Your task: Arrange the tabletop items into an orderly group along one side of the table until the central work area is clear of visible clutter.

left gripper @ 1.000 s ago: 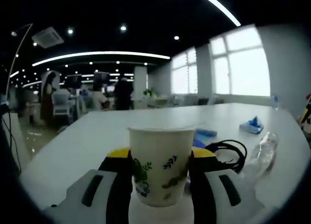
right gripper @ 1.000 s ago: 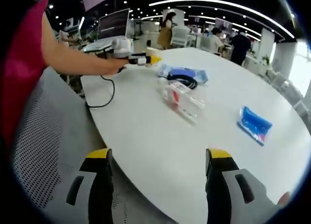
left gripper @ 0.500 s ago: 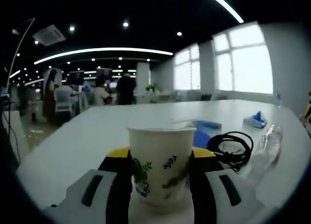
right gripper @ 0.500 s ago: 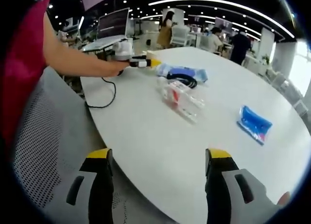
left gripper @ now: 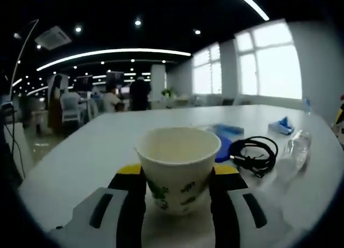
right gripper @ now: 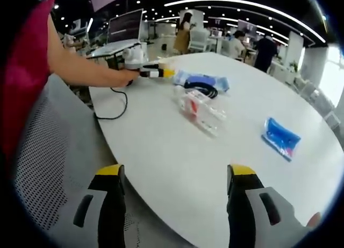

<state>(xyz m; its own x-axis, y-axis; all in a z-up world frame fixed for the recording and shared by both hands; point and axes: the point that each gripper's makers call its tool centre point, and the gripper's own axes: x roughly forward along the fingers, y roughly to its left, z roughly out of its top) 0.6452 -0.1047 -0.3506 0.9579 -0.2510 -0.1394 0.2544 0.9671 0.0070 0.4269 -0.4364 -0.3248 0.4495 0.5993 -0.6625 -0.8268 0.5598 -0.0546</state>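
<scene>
A white paper cup [left gripper: 178, 156] printed with green leaves sits between the yellow-tipped jaws of my left gripper [left gripper: 177, 171], which is shut on its sides; its open mouth shows and looks empty. In the right gripper view the left gripper [right gripper: 155, 72] rests low at the far left edge of the white table [right gripper: 161, 146], held by a bare arm. A black coiled cable [left gripper: 255, 153] lies on a blue pack [left gripper: 226, 133], and a clear plastic bottle [left gripper: 295, 153] lies on its side nearby. My right gripper [right gripper: 175, 205] hangs open over the near table edge.
A blue packet [right gripper: 281, 137] lies alone toward the right of the table; the cable [right gripper: 201, 87] and bottle [right gripper: 202, 109] lie nearer the left gripper. A black cord [right gripper: 114, 109] trails off the table's left edge. A mesh chair [right gripper: 48, 162] stands at the left. People and desks fill the background.
The left gripper view has tipped downward, so the cup's open mouth now shows. In the right gripper view the left gripper has sunk slightly toward the table. The right gripper has stayed put.
</scene>
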